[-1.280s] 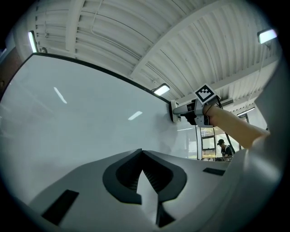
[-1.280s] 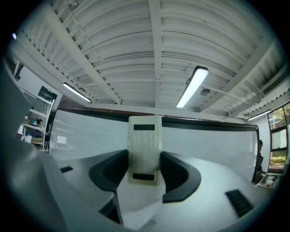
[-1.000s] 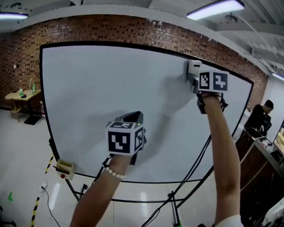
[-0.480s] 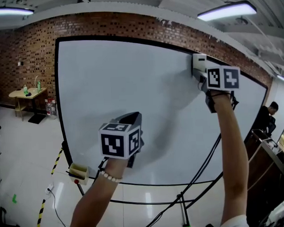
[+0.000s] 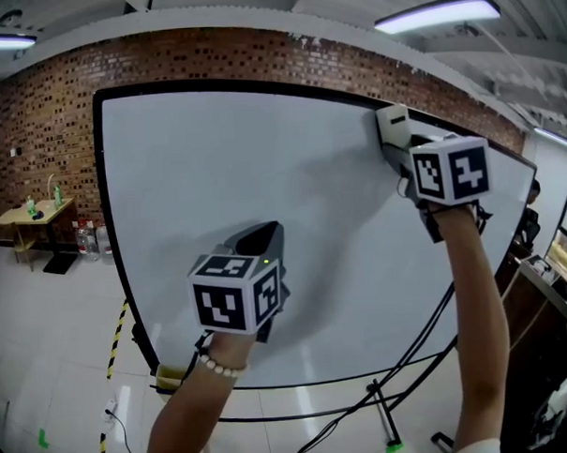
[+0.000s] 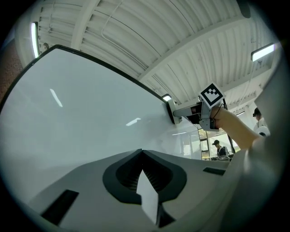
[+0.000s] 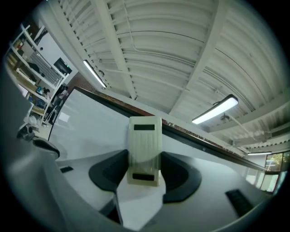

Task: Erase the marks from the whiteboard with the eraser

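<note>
A large whiteboard (image 5: 263, 194) with a black frame stands before a brick wall; I see no marks on its surface. My right gripper (image 5: 399, 150) is raised to the board's upper right and shut on a cream ribbed eraser (image 5: 393, 127), which is pressed against the board near the top edge. In the right gripper view the eraser (image 7: 145, 149) stands upright between the jaws. My left gripper (image 5: 256, 241) hovers lower at the board's middle, shut with nothing in it. From the left gripper view the right gripper (image 6: 181, 111) and eraser (image 6: 171, 111) show against the whiteboard (image 6: 81, 118).
The board rests on a black metal stand (image 5: 385, 404) with cables on the tiled floor. A small table (image 5: 25, 218) with bottles is at far left. A person (image 6: 219, 147) stands beyond the board's right side, next to desks (image 5: 558, 293).
The right gripper and eraser have slid a little up and to the right along the board's top edge. The left gripper has barely shifted. The head view has swung slightly.
</note>
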`<action>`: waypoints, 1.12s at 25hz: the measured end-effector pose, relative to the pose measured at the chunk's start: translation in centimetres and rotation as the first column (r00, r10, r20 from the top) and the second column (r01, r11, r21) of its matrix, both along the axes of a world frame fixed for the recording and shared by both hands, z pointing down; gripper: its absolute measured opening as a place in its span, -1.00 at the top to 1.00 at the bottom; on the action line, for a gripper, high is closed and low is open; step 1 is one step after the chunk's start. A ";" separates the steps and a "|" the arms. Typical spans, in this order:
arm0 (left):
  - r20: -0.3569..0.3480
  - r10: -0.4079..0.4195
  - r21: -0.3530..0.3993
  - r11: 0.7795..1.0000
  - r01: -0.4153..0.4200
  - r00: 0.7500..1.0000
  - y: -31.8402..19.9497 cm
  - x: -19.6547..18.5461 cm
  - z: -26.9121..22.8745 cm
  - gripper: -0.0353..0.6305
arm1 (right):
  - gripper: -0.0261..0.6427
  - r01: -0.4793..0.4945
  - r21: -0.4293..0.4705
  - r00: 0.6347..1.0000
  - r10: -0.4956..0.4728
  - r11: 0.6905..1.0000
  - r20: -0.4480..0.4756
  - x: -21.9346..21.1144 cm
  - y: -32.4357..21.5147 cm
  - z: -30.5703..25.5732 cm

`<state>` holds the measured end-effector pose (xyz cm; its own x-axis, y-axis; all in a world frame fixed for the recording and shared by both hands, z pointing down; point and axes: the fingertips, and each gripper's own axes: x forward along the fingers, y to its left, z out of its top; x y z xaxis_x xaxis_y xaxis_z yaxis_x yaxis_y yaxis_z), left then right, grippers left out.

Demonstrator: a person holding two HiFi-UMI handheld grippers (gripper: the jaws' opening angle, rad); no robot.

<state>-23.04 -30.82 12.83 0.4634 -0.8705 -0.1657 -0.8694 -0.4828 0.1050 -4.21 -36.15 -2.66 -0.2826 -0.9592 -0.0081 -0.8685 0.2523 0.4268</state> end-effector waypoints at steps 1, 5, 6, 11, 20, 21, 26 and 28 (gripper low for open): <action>0.000 0.018 0.005 1.000 -0.018 1.000 -0.1 -0.2 -0.2 0.93 | 0.19 -0.010 0.003 1.000 0.010 1.000 -0.008 -0.7 0.1 0.0; 0.003 0.070 0.011 0.998 -0.070 0.998 -0.5 -2.1 -0.4 0.93 | 0.19 -0.039 0.003 0.999 0.039 0.999 -0.020 -4.2 0.4 0.2; 0.001 0.079 0.009 0.997 -0.079 0.997 -0.6 -2.7 -0.4 0.93 | 0.20 -0.042 0.001 0.999 0.042 0.999 -0.020 -5.2 0.5 0.2; -0.002 0.123 -0.001 0.992 -0.123 0.992 0.3 -5.9 -0.7 0.93 | 0.19 -0.061 -0.006 0.998 0.061 0.998 -0.010 -10.1 1.5 -0.1; 0.003 0.169 -0.023 0.985 -0.169 0.986 2.8 -15.6 0.1 0.93 | 0.20 -0.010 -0.074 0.984 0.024 0.997 0.179 -22.8 3.3 -0.1; -0.002 0.179 -0.029 0.983 -0.179 0.984 3.1 -16.5 0.4 0.93 | 0.20 -0.009 -0.080 0.981 0.024 0.997 0.192 -24.3 3.4 0.2; -0.023 0.185 -0.071 0.980 -0.186 0.982 4.4 -21.5 2.3 0.93 | 0.20 -0.060 -0.070 0.977 0.073 0.996 0.199 -31.2 4.6 0.3; -0.034 0.161 -0.093 0.982 -0.164 0.986 4.6 -23.7 3.0 0.93 | 0.19 -0.064 -0.065 0.974 0.077 0.996 0.215 -33.9 5.1 0.1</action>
